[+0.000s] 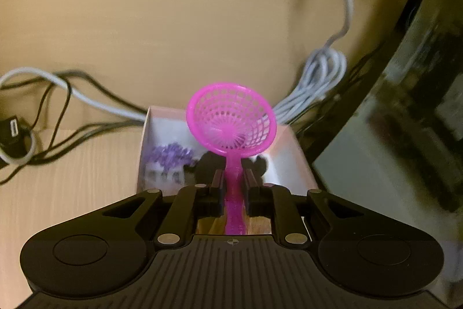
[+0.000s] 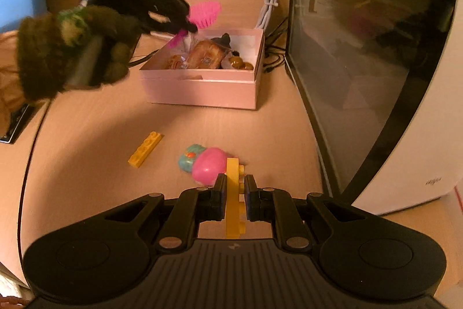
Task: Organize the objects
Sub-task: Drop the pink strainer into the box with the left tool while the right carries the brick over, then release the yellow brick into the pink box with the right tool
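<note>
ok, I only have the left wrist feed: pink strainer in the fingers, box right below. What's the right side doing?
Observer: The right gripper has its fingers around a yellow brick, low over the table.
Operator: Anything left loose on the table?
Observer: Yes, a second yellow brick and a pink and teal toy, both in front of the pink box.
Operator: What's in the box? I barely see inside.
Observer: Brown wrapped items and some dark brown round pieces; the left gripper holds the pink strainer over its back left corner.
</note>
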Tool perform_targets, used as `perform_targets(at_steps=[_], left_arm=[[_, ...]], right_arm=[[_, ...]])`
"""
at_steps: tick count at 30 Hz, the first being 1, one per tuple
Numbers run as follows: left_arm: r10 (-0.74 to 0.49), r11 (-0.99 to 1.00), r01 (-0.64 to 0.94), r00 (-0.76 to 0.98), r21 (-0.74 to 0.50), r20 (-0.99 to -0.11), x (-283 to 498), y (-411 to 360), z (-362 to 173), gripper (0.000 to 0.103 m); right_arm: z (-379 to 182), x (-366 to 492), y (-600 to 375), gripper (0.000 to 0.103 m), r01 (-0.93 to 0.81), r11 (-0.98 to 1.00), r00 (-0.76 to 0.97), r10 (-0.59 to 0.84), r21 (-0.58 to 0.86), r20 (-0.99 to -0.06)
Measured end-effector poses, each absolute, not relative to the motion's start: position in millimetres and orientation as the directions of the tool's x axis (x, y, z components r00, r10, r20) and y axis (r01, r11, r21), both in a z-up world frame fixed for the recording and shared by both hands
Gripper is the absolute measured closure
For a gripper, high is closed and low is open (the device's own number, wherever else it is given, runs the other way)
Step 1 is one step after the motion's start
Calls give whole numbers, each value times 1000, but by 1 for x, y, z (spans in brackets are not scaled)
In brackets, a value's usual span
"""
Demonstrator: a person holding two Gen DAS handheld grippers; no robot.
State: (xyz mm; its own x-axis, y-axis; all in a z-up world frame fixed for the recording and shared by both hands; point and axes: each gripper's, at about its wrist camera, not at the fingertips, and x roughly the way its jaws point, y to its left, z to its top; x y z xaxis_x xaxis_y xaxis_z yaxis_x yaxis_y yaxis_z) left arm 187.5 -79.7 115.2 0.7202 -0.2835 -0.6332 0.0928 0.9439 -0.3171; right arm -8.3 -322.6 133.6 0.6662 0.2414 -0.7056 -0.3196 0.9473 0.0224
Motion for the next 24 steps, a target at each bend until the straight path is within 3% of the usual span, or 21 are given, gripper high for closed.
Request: perform_targets(at_steps=[5, 9, 13, 20, 22, 23, 24], left_arm=[[-247, 959, 85, 718, -271, -650, 175, -74, 115, 66], [-263, 942, 76, 772, -326, -579, 158, -53, 132, 66], [-291, 925, 91, 792, -368, -536, 121, -33, 144, 66], [-301, 940, 124, 737, -317, -605, 35, -29, 120, 66], [-302, 946, 140, 706, -291, -640, 15, -33, 106, 66], [-302, 948, 144, 688, -285, -660, 8, -34, 100, 66], [-304, 948, 146, 670, -281, -677, 2, -35, 95, 66]], right_arm=[[134, 0, -329, 91, -333, 942, 662, 256, 29, -704], [133, 15, -324, 91, -344, 939, 654, 265, 34, -709], [157, 37, -313, 91, -351, 936, 699, 286, 35, -656], [207, 130, -264, 91, -286, 957, 816, 265, 39, -514], [212, 162, -246, 79, -247, 969, 843, 215, -1, -493], [212, 180, -239, 49, -236, 972, 839, 201, -6, -506], [210, 194, -235, 30, -227, 974, 832, 191, -5, -521]])
